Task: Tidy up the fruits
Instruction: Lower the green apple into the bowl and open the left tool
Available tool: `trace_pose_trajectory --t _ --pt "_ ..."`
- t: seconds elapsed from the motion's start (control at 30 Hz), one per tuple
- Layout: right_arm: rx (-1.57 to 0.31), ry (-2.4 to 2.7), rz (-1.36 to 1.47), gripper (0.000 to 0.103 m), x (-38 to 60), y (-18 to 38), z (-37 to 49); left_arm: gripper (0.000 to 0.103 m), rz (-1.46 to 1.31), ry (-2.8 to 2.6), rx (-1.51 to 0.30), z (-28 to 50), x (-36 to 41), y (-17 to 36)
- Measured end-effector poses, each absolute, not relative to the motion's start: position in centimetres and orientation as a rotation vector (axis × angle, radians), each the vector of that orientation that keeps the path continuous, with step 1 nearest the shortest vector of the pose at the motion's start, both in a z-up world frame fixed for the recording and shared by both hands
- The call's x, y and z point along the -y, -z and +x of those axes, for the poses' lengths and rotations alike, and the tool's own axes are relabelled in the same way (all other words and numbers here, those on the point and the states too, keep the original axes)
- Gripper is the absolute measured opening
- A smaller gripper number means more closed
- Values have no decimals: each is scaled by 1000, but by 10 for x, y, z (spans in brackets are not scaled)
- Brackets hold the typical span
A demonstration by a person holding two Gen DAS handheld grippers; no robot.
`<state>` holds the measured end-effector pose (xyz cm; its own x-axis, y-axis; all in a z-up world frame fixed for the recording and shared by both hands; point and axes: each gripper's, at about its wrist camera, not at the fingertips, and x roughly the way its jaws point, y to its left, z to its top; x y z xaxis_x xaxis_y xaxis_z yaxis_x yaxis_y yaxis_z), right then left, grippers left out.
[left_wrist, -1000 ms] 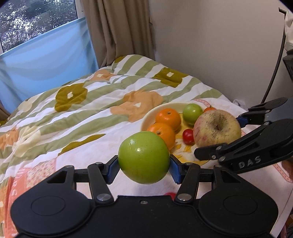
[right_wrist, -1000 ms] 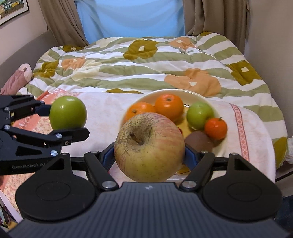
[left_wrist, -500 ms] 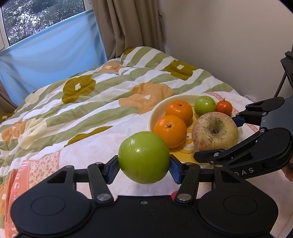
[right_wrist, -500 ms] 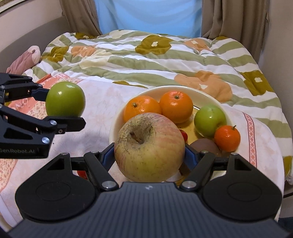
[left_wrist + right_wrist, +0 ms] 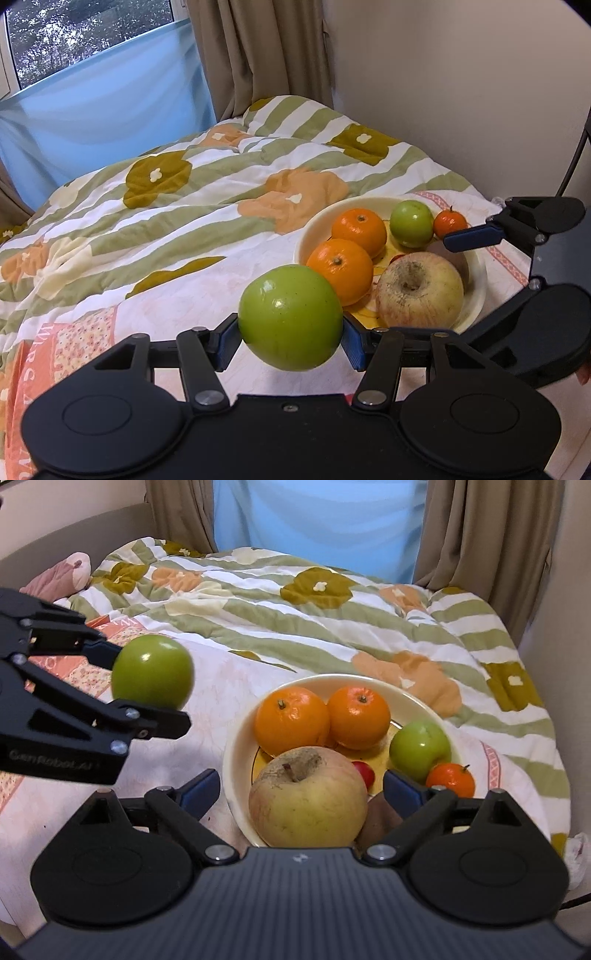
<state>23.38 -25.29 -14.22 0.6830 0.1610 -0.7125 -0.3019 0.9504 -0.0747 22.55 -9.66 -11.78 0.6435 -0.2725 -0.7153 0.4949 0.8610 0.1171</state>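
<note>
Resting in bowl (image 5: 236,753), big apple (image 5: 308,799) between spread right claw (image 5: 301,786) fingers

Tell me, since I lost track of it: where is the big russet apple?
In the bowl, at its near edge, the russet apple sits between the open right gripper.

1. A bed (image 5: 221,192) fills the room's middle, covered by a quilt (image 5: 332,627) with green and white stripes and olive and orange flower shapes.
2. Beyond the bed's far end hangs a pale blue sheer curtain (image 5: 103,96), with a window (image 5: 85,33) above it showing trees in daylight.
3. Brown drapes (image 5: 258,55) hang beside the blue curtain.
4. A plain cream wall (image 5: 461,92) runs along the bed's side.
5. A pink cushion (image 5: 62,574) lies at the bed's other edge.
</note>
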Motion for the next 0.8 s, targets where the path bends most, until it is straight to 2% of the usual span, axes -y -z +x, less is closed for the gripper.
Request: trace_pose_trajectory --t 0.8 --pt "-771 -180 -122 103 306 138 213 61 355 612 -729 270 198 117"
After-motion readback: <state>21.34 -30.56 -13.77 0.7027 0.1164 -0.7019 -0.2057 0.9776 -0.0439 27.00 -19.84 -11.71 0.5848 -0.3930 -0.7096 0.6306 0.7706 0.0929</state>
